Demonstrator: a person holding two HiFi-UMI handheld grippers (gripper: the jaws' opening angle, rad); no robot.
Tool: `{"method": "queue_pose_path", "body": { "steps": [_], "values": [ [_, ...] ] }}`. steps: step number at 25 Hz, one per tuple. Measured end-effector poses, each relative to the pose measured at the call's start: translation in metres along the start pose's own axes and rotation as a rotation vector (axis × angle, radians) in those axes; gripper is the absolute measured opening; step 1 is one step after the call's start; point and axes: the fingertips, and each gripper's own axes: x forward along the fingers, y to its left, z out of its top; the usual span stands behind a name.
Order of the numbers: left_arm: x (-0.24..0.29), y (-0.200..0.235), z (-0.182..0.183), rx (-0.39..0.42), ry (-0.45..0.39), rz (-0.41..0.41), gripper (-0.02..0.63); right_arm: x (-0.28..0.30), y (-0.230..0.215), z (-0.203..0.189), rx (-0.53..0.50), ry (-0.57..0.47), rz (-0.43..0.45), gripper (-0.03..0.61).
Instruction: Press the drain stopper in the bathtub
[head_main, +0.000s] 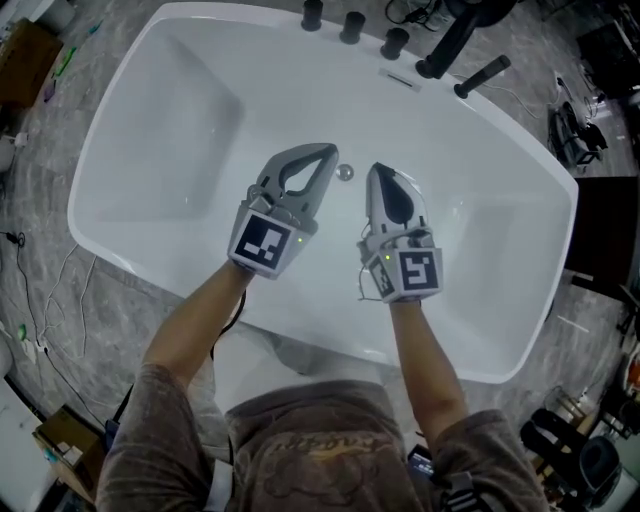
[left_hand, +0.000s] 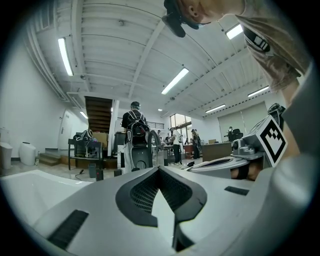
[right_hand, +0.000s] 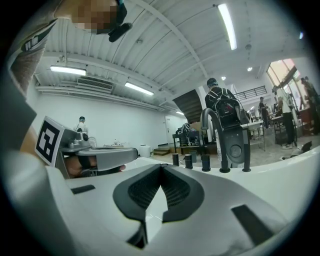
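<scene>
With left gripper (head_main: 325, 153) and right gripper (head_main: 380, 173) both pressed together, empty — centre one tip over drain stopper (head_main: 344, 172), press straight down.

Open workshop hall: strip lights (left_hand: 174, 81) on high beamed ceiling (left_hand: 125, 45), staircase (left_hand: 98, 114), workbenches (left_hand: 218, 149), floor cables (head_main: 40, 300).

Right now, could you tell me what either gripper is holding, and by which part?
Nothing: the left gripper and right gripper both have jaws closed together, empty.
</scene>
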Motion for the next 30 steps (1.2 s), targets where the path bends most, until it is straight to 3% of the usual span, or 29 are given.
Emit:
{"method": "queue_pose_path", "body": {
  "steps": [11,30],
  "values": [
    [0.013,0.007,-0.047,-0.051,-0.022,-0.050,0.002,0.021,-0.004,-0.049,-0.007,0.012,-0.014,0.002],
    [0.045,0.031,-0.139,-0.012,-0.026,-0.063,0.002,0.068,-0.028,-0.133,0.022,0.001,-0.015,0.002]
  ]
}}
